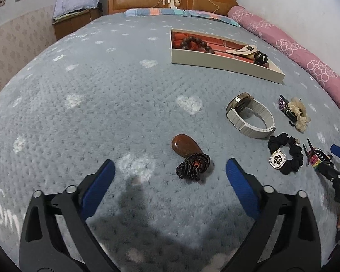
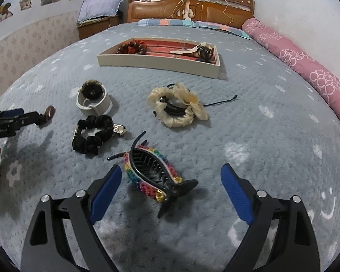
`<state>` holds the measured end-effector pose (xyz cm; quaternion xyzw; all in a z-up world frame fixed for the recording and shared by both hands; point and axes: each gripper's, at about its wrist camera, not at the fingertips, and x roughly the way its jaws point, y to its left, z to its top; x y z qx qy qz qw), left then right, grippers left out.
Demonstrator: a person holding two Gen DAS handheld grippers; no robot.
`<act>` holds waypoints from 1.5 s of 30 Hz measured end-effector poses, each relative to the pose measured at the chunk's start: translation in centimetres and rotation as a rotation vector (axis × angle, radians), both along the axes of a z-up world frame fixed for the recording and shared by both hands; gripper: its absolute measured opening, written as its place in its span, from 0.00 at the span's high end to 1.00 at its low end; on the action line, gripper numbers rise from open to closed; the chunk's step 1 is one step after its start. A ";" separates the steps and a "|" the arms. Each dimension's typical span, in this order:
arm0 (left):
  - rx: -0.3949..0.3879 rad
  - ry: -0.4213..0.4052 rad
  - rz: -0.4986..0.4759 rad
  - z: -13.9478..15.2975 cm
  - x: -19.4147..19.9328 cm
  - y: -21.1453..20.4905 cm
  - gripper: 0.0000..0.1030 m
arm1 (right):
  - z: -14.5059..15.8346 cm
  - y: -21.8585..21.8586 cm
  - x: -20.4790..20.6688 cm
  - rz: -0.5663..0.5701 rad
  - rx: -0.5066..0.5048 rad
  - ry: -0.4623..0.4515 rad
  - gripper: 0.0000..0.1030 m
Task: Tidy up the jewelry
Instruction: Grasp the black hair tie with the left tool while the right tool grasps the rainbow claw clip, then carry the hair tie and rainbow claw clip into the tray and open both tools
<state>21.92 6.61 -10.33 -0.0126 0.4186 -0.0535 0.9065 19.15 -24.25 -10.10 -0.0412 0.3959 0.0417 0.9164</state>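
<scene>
Right claw [image 2: 171, 191]: released, jaws wide, hovering low over the bed [image 2: 260, 136] with the rainbow clip [image 2: 155, 179] lying between its blue pads [image 2: 107, 190], untouched as far as I can tell. Left claw [image 1: 170, 179]: likewise released, empty, with the brown pendant [image 1: 185, 146] and its coiled cord [image 1: 193, 166] just ahead of the pads and slightly right of centre.

Tray [image 2: 156, 64]: sits farther up the bed, well apart from both claws. It already holds a bead bracelet [image 1: 196, 43] at one end and, at the other, a pale flat piece [image 1: 240, 51] beside a small black clip [image 1: 260, 57]. I judge these three as sorted.

Loose items, all on the blanket between claws and tray:
- pendant with cord;
- watch [image 1: 250, 115] with a white band, resting on its side;
- black scrunchie [image 2: 94, 133] with a flower charm;
- cream scrunchie [image 2: 179, 108] with a dark clip inside it;
- rainbow clip.

Progress, as I read it: under half done, with three pieces in and five out. From this pose I judge the rainbow clip to be the right claw's next pick and the pendant the left's; neither grasp has begun. The clip's curved, toothed shell may slip or spring if pinched off-centre.
</scene>
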 end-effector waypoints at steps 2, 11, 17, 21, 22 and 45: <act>-0.009 0.018 -0.007 -0.3 0.5 -0.1 0.22 | -0.3 0.1 0.3 -0.001 -0.004 0.010 0.15; 0.020 0.057 -0.054 -1.4 1.2 -1.6 0.52 | -0.8 -0.2 1.0 0.000 0.028 0.038 0.25; 0.019 0.064 -0.042 -1.5 1.3 -1.2 0.69 | -0.8 0.2 0.9 0.030 0.038 0.040 0.38; 0.018 0.064 -0.040 -1.5 1.3 -1.1 0.70 | -0.6 0.0 0.6 0.031 0.060 0.033 0.38; 0.021 0.063 -0.041 -1.5 1.3 -1.1 0.71 | -0.5 -0.1 0.5 0.029 0.062 0.029 0.38; 0.035 -0.086 -0.072 6.4 5.7 -2.6 0.78 | 8.0 -3.0 6.6 -0.016 0.007 -0.147 0.39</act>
